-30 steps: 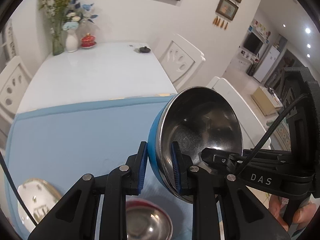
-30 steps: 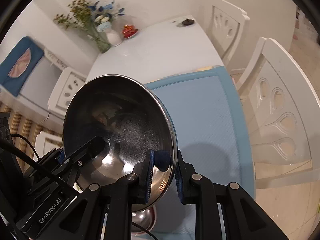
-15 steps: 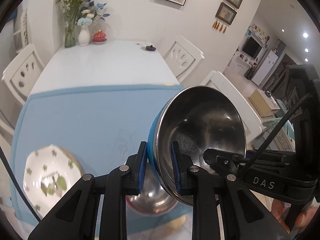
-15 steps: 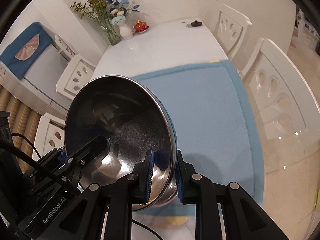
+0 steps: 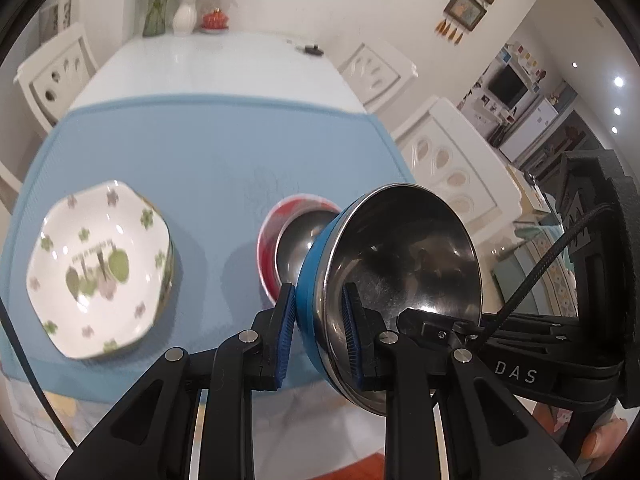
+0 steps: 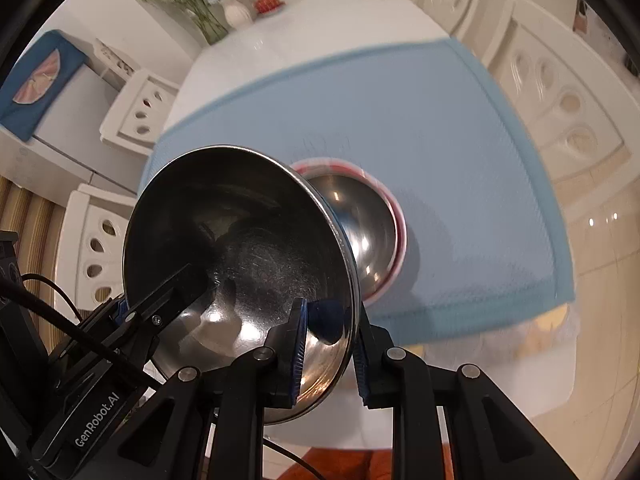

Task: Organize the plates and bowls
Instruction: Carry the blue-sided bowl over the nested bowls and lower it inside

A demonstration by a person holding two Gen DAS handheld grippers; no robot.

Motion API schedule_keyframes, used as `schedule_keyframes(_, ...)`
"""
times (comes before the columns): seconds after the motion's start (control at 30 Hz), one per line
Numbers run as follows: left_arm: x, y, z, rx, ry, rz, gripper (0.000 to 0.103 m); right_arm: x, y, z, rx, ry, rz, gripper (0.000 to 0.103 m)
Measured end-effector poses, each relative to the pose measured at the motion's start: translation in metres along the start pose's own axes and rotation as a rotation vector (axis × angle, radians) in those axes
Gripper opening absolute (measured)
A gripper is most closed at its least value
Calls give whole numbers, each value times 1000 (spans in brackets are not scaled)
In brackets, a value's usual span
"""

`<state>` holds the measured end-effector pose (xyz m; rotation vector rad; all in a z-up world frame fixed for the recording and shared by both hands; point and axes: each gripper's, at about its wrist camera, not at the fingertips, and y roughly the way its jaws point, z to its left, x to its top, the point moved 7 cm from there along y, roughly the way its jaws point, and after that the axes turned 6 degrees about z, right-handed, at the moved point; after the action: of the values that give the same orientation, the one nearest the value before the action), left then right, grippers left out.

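A steel bowl with a blue outside (image 5: pixel 404 264) (image 6: pixel 240 256) hangs tilted above the blue mat, held by both grippers on opposite sides of its rim. My left gripper (image 5: pixel 318 328) is shut on its near rim, one pad outside and one inside. My right gripper (image 6: pixel 330 344) is shut on the opposite rim. Just beyond and below the held bowl, a red-rimmed steel bowl (image 5: pixel 294 236) (image 6: pixel 360 224) sits on the mat. A white plate with green flower print (image 5: pixel 98 268) lies on the mat at the left.
The blue mat (image 5: pixel 208 152) covers the near half of a white table (image 5: pixel 216 64). Vases of flowers (image 5: pixel 186 8) and a red dish stand at its far end. White chairs (image 5: pixel 448 152) line both sides. A person's fingers (image 5: pixel 600 436) grip the right handle.
Both grippers carried the blue bowl back toward the table's near edge and lower. The red-rimmed bowl and the flowered plate have come fully into view below it.
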<state>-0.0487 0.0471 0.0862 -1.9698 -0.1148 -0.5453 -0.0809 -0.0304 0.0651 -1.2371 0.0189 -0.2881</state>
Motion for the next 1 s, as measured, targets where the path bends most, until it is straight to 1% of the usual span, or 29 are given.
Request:
schedule_keyframes(0.1, -7, 11, -2, -5, -3, 24, 20, -6, 11, -9, -5, 11, 37, 21)
schedule_keyframes(0.2, -5, 18, -5, 5, 2, 32, 20, -2, 17, -14, -16, 3, 51, 21)
schedule_keyframes(0.37, 6, 30, -7, 9, 12, 36, 20, 14, 20, -22, -33, 0, 36, 22)
schedule_keyframes(0.5, 14, 37, -3, 43, 18, 19, 20, 25, 27, -25, -16, 5, 35, 22)
schedule_keyframes(0.6, 17, 47, 3, 49, 4, 40, 20, 32, 35, -26, -20, -7, 31, 22)
schedule_keyframes(0.73, 18, 53, 6, 71, 21, 48, 20, 37, 44, -28, -6, 8, 39, 22)
schedule_keyframes(0.87, 18, 59, 6, 93, 31, 61, 20, 41, 50, -34, -15, 4, 52, 22)
schedule_keyframes(1.0, 16, 63, 6, 122, 52, 74, 20, 46, 54, -37, -5, 18, 57, 22)
